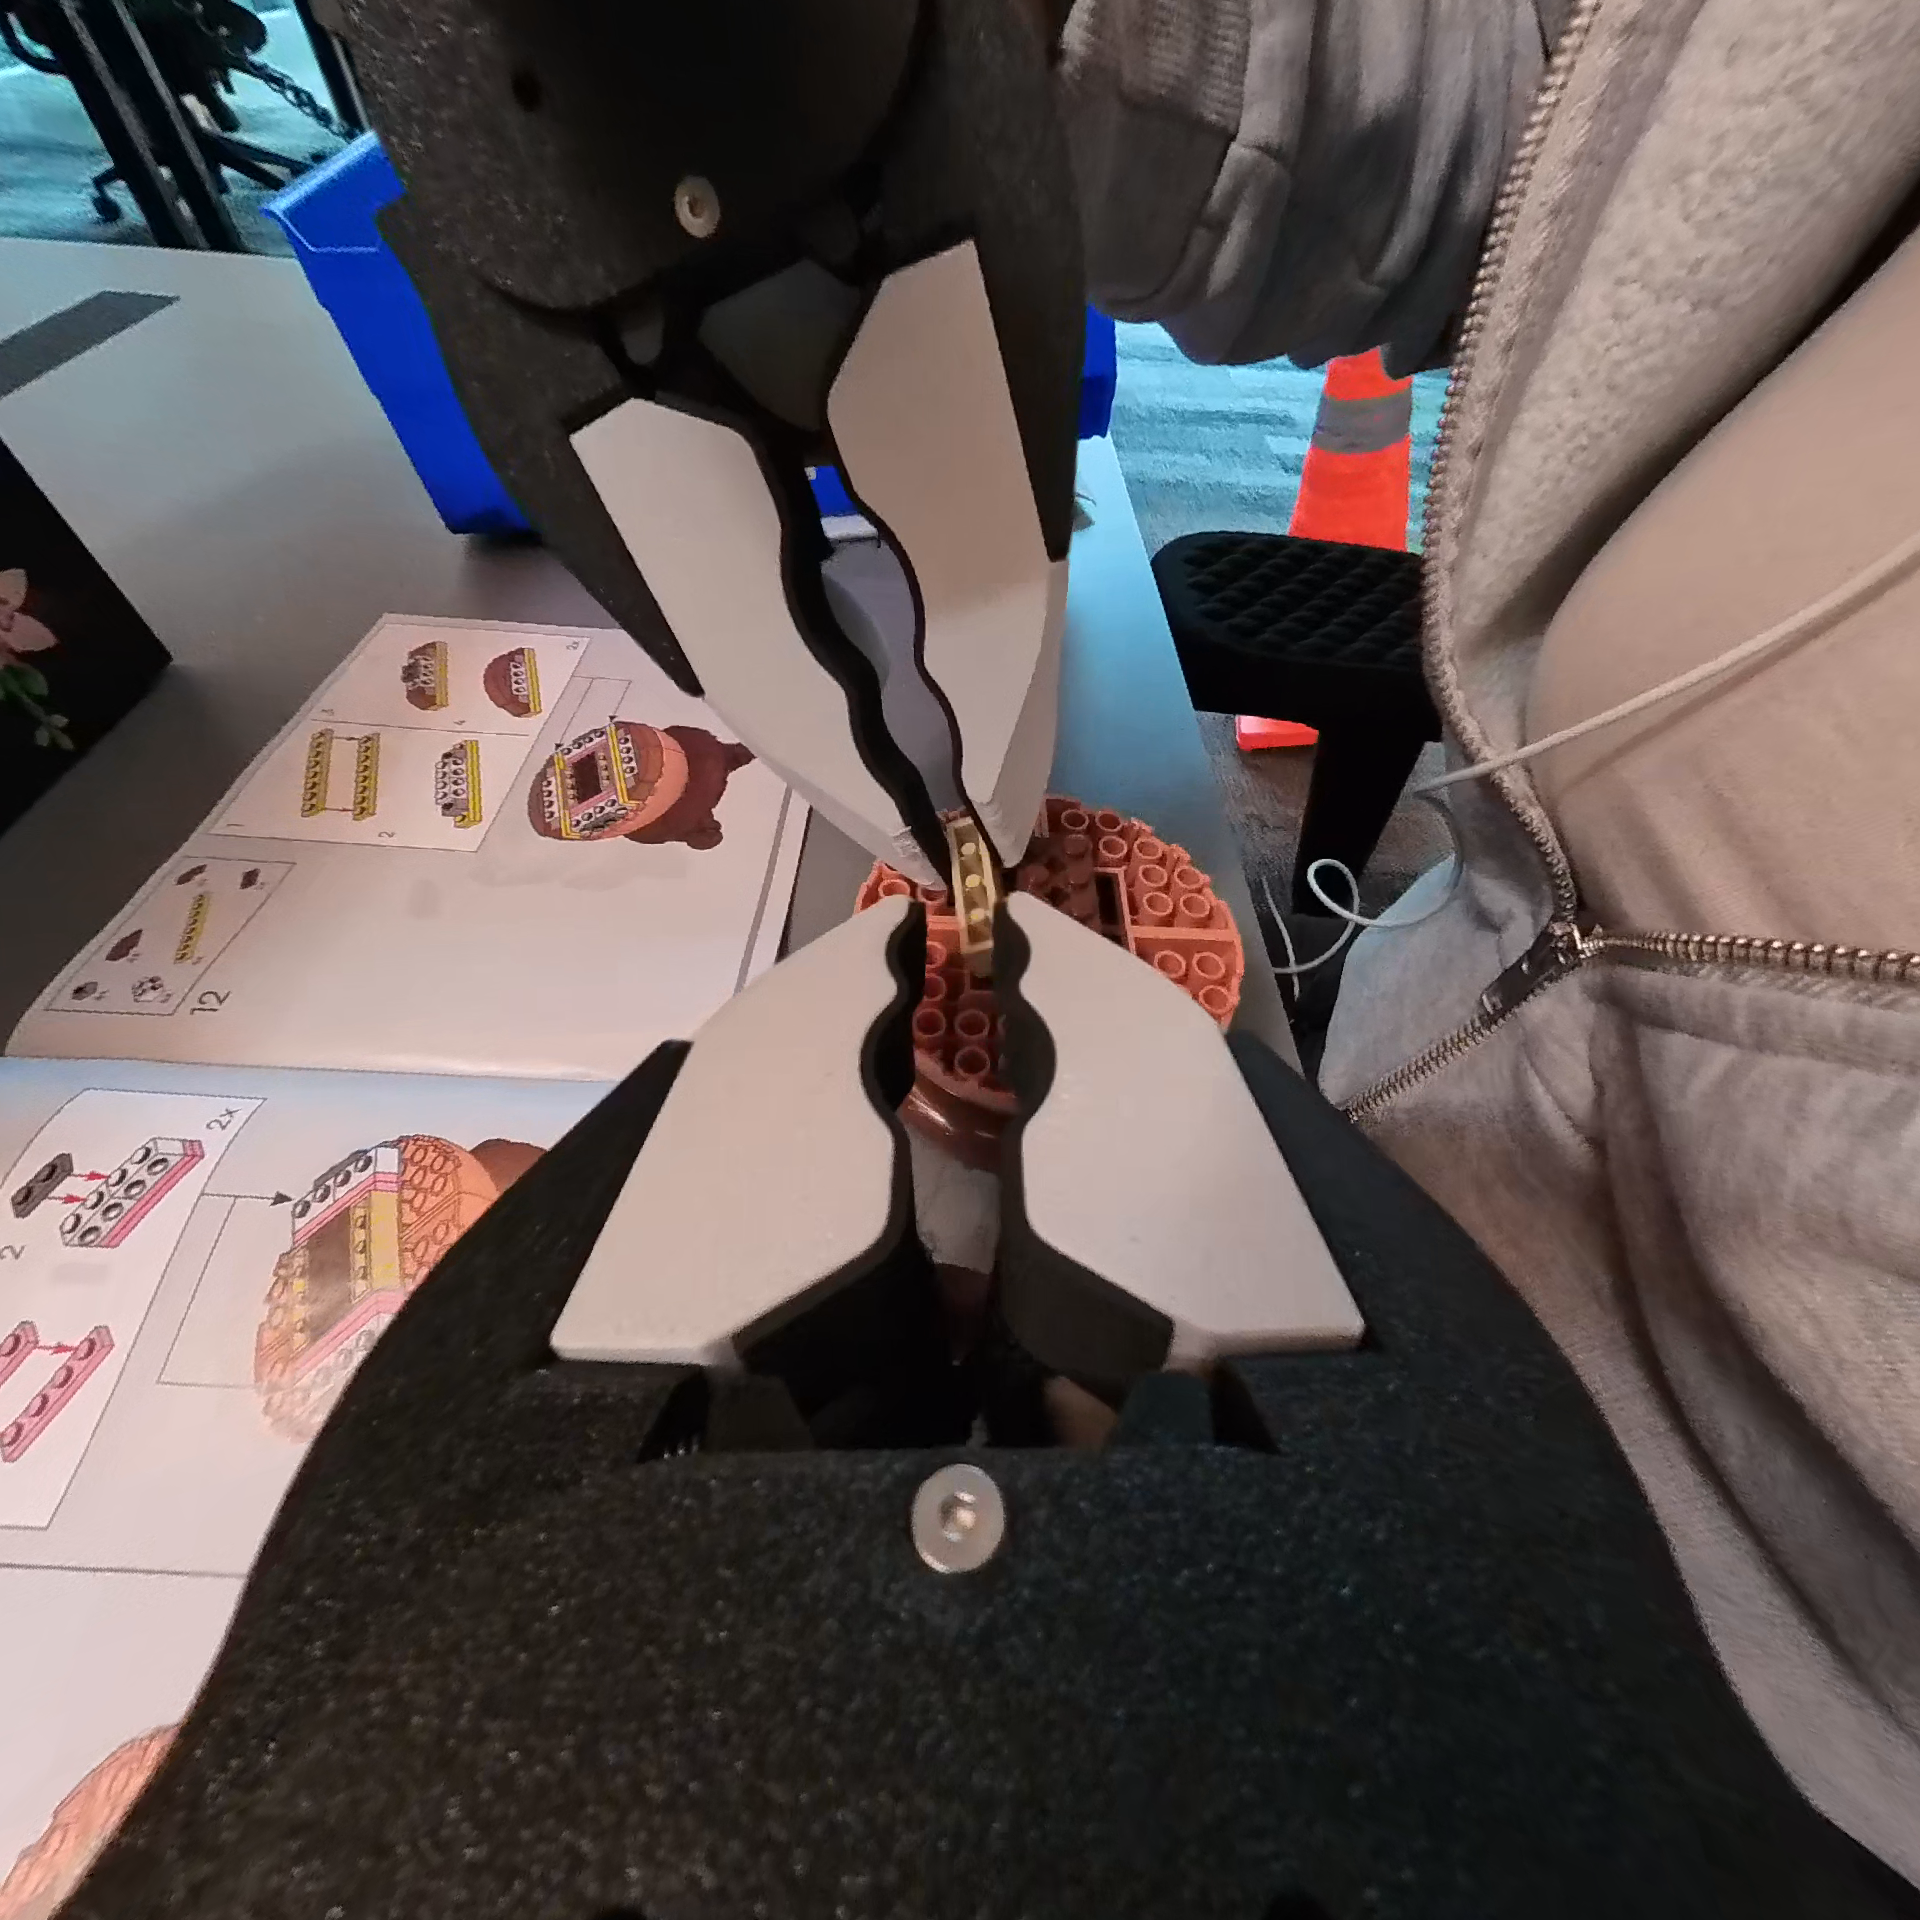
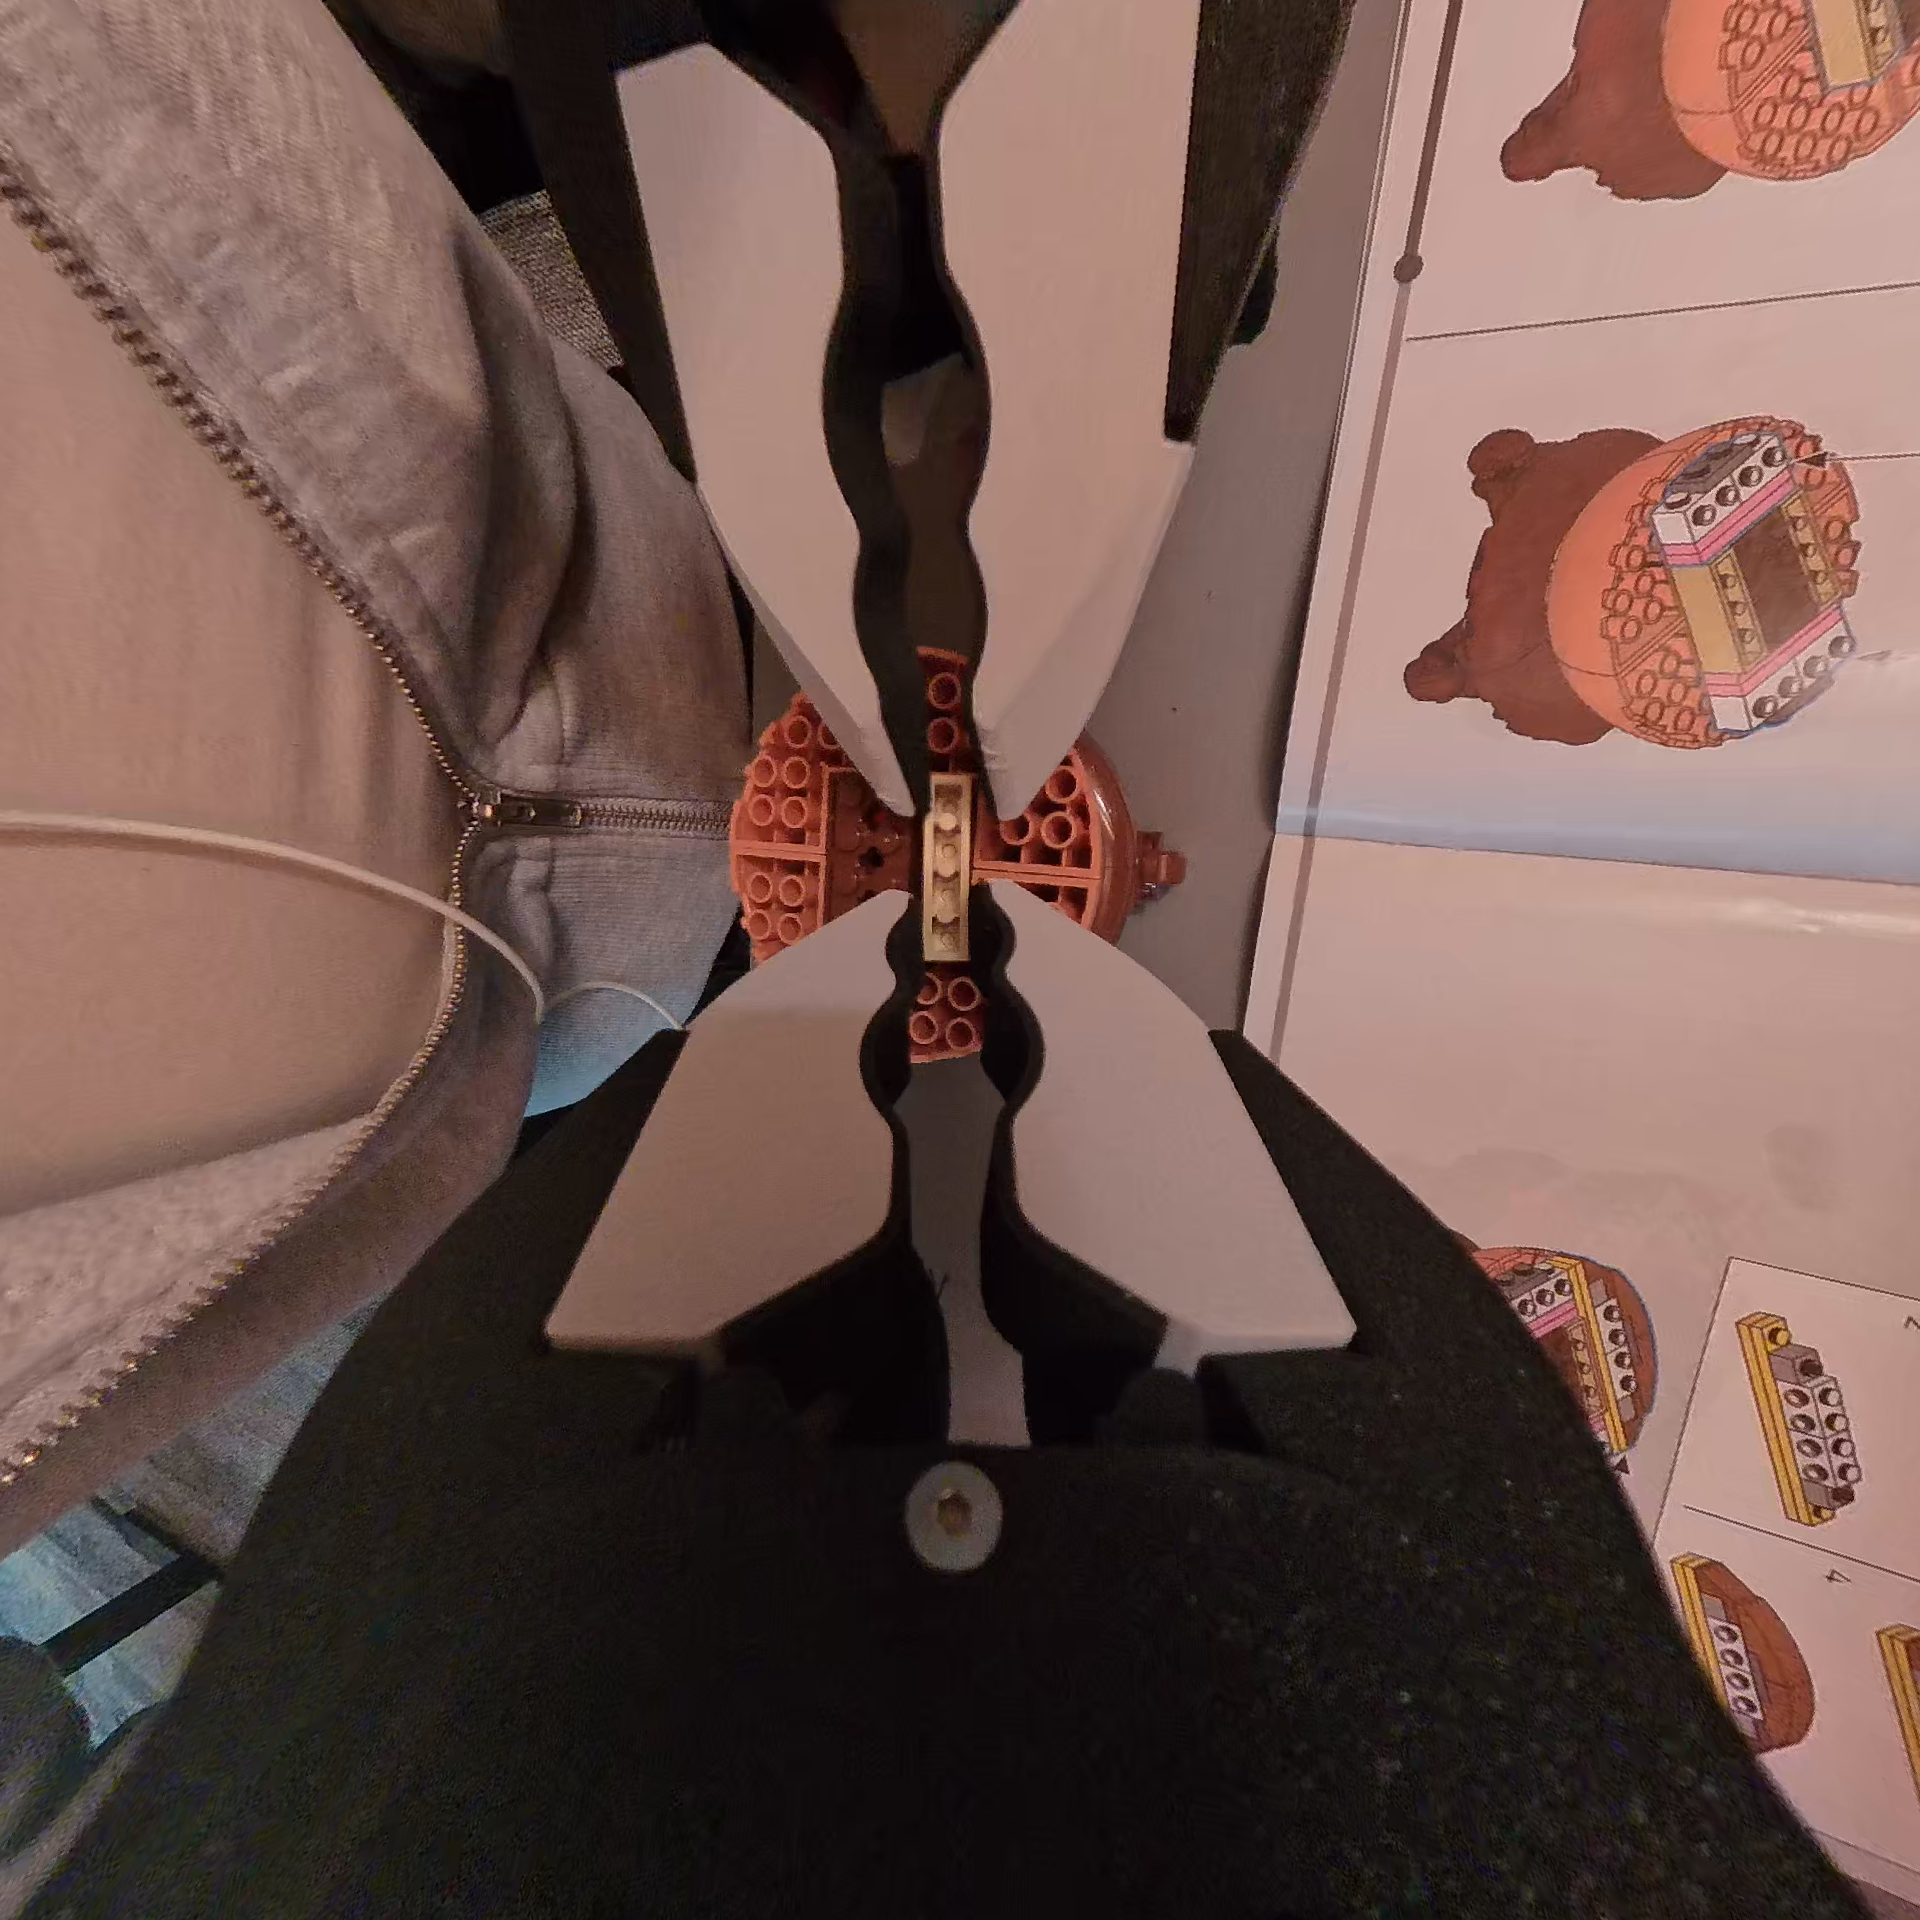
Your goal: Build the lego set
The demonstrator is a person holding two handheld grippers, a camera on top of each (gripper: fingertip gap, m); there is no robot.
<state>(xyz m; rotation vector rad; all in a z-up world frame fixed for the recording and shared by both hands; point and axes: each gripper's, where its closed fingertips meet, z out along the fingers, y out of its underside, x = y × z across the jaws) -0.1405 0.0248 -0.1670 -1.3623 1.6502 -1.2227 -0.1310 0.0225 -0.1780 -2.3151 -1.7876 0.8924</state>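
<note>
Both grippers meet tip to tip over the round model (image 2: 790, 831), each gripping one end of the same tan plate (image 2: 948, 883). The left gripper (image 1: 951, 935) has its tongs closed on the near end of the plate; the right gripper (image 2: 948, 956) likewise has its tongs closed on the end nearest it. The two-ended hold probably keeps the narrow piece square to the studs while it is lined up.

The plate is slim, one stud wide, with a single row of small round studs, matte tan plastic. It sits on edge between the tips, directly above the dark brown centre slot of the model; contact with the model cannot be told from either view.

The model is a disc of salmon-orange plastic, its top packed with hollow round studs, over a brown rounded base (image 2: 1127, 831). It stands on the grey table (image 1: 260, 416), near the table edge, close to the person's grey zipped hoodie (image 1: 1714, 727).

Finger faces are smooth pale grey with wavy black inner pads; gripper bodies are coarse black.

The open instruction booklet (image 1: 436, 831) lies beside the model, glossy white, likely kept there for reference. A blue bin (image 1: 353, 312) stands behind.
</note>
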